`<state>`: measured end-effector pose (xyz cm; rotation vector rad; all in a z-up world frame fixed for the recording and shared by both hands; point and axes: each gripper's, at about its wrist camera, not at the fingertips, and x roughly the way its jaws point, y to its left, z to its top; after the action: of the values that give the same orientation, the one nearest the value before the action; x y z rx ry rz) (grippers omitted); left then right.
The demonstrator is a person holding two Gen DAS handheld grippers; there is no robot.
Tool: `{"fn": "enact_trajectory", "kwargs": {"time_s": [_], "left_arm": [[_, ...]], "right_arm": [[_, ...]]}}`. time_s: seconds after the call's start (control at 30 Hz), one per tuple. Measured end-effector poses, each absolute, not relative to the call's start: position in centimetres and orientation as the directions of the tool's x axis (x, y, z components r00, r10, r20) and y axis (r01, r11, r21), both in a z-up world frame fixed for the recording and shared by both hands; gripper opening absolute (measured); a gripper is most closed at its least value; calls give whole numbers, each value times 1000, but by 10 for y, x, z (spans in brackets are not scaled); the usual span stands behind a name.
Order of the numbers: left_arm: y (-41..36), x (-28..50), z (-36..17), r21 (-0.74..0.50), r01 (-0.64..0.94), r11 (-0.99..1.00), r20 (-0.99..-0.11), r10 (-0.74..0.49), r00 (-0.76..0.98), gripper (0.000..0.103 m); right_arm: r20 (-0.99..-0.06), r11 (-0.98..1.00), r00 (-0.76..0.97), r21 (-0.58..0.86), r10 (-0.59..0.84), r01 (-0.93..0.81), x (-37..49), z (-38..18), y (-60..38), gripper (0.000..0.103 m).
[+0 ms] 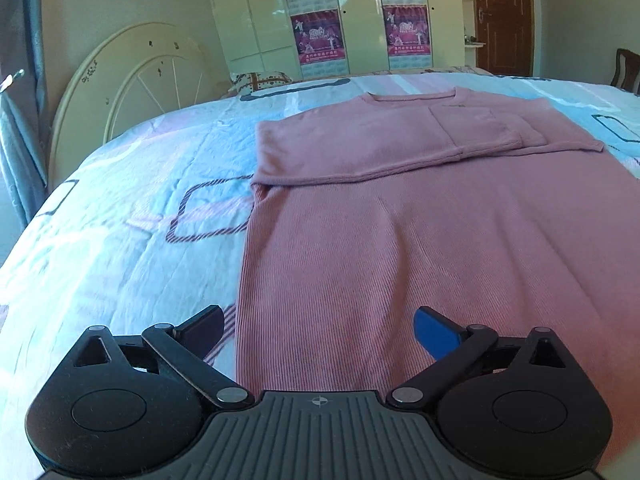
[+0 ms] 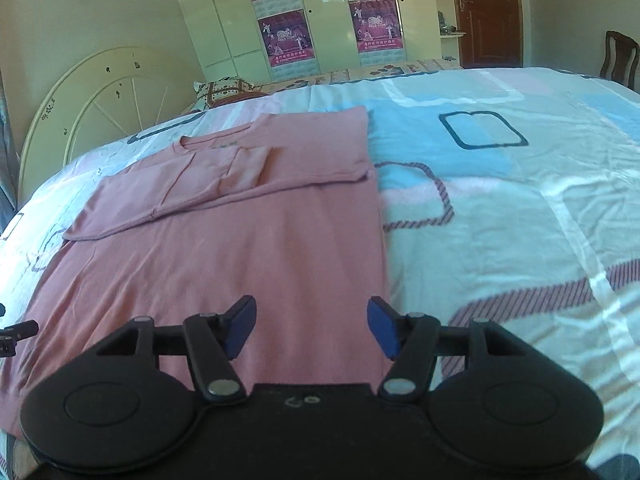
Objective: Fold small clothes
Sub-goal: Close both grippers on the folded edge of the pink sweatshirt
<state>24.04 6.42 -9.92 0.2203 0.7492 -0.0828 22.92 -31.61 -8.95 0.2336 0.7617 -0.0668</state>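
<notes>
Left wrist view: I see my left gripper (image 1: 318, 330) held low over the near end of the pink shirt (image 1: 400, 240), its jaws spread wide with nothing between them.
Left gripper fingers: the left-hand fingertip (image 1: 206, 330) hangs over the bedspread (image 1: 120, 220) just off the shirt's left edge; the blue pad (image 1: 434, 336) sits over the pink cloth. I cannot tell whether either touches the fabric.
Right wrist view: my right gripper (image 2: 312, 326) is also parted and empty, above the shirt's near right corner.
Right gripper fingers: both blue pads (image 2: 242, 328) hover over pink cloth, the right one close to the shirt's right edge.
Shirt (image 2: 224, 248): it lies flat on the bedspread (image 2: 500, 220), neckline toward the far edge of the bed, hem toward me.
Sleeves: both are folded inward across the chest, overlapping below the collar and forming a band across the upper part.
Lower body of shirt: one smooth, ribbed layer with a few shallow wrinkles.
Place on bed: the shirt sits on the half nearer the headboard (image 1: 132, 92); patterned cover stretches bare to its right in the right wrist view.
Background: a pillow (image 2: 224, 90) lies by the headboard; a pale wardrobe (image 1: 360, 16) with posters stands beyond the far edge, a brown door (image 2: 486, 12) beside it.
</notes>
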Motion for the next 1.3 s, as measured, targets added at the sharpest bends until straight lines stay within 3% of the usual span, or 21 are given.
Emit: {"fn": "enact_trajectory", "kwargs": {"time_s": [0.1,0.27,0.3,0.37,0.53,0.8,0.87,1.17,1.2,1.23,1.27,1.3], "left_arm": [[80,213,-99,101,120,988,-698,-16,716,100],[114,180,-111,-120,43,992,-746,-119,655,99],[119,175,-114,-158,31,987,-748,-140,648,95],[130,166,-121,-240,12,971,-754,-194,628,77],[140,152,-133,-367,-10,930,-731,-282,621,74],[139,160,-141,-508,5,861,-687,-409,600,72],[141,162,-142,-515,-4,857,-687,-410,599,63],[160,178,-153,-615,-84,784,-628,-423,654,61],[160,181,-154,-619,-84,781,-626,-426,653,58],[157,184,-154,-591,-86,802,-646,-407,646,22],[153,187,-154,-550,-89,831,-678,-382,628,7],[151,186,-152,-531,-87,843,-681,-364,636,7]], "right_arm": [[-694,961,719,223,37,166,200,-91,-326,59],[-694,922,716,323,75,216,162,-97,-346,59],[-691,911,717,349,94,217,157,-99,-349,59],[-686,891,716,396,127,221,148,-105,-353,59],[-694,856,690,470,208,214,140,-122,-352,54],[-668,817,657,561,350,134,140,-134,-336,37],[-653,794,673,586,347,160,143,-134,-342,37],[-651,774,672,607,353,182,162,-139,-358,34],[-651,774,670,607,357,178,164,-139,-358,33],[-648,773,668,611,365,171,165,-140,-358,29],[-647,774,666,612,372,162,165,-141,-357,8],[-653,784,661,601,369,156,164,-141,-356,8]]}}
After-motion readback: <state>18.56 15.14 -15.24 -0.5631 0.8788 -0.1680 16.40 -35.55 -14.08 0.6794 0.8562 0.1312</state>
